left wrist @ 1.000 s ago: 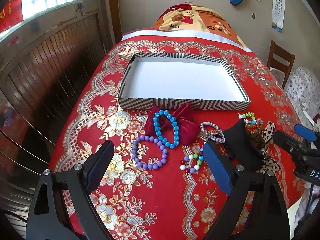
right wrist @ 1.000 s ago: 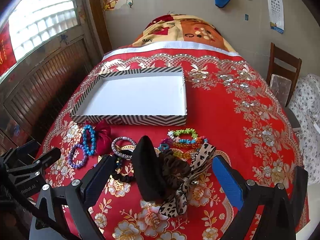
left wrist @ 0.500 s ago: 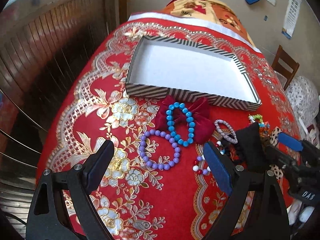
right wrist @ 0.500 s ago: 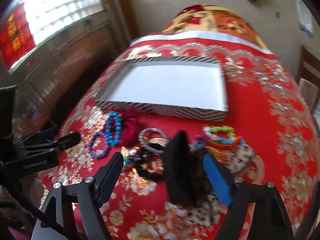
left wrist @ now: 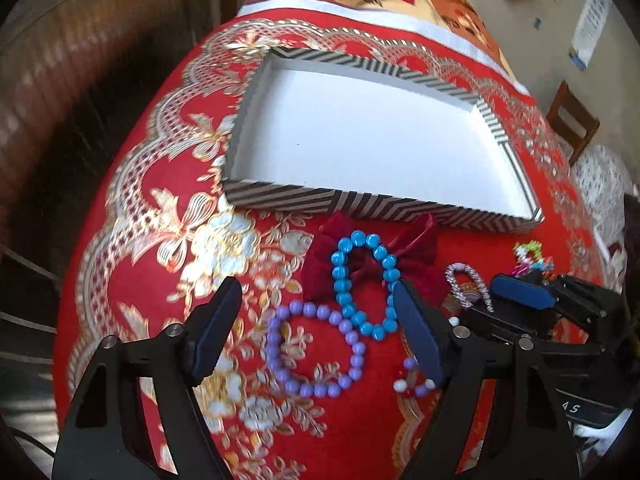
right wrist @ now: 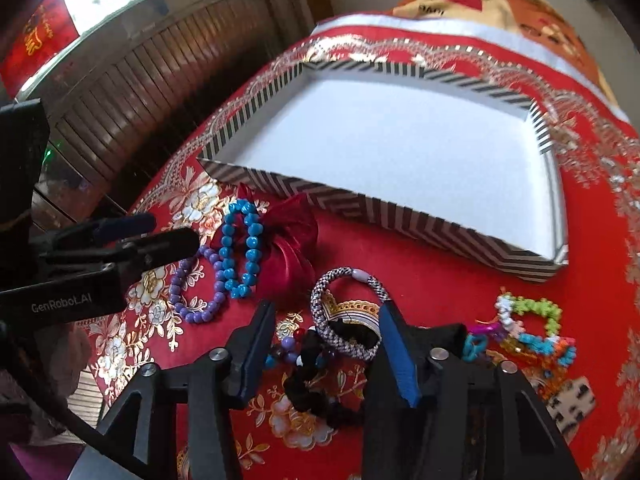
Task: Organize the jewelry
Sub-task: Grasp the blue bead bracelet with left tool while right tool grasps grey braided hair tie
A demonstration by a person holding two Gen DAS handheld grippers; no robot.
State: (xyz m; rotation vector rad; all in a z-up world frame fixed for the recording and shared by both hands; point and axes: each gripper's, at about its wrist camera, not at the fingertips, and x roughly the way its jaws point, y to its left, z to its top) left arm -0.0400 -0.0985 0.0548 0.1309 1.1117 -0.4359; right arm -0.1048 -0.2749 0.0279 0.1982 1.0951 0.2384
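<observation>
Left wrist view: my left gripper (left wrist: 318,326) is wide apart and holds nothing; the purple bead bracelet (left wrist: 314,350) lies between its fingers, touching the blue bead bracelet (left wrist: 362,282) at 1 o'clock, which rests on a dark red bow (left wrist: 416,252). I judge I should take only the purple one, closing on its near arc so the blue does not come with it. My right gripper (right wrist: 326,338), also wide and without load, stands over the speckled bracelet (right wrist: 346,320). The striped box (left wrist: 332,198) at 12 o'clock is bare inside; its near wall must be cleared. The two grippers are near, so little room sideways.
</observation>
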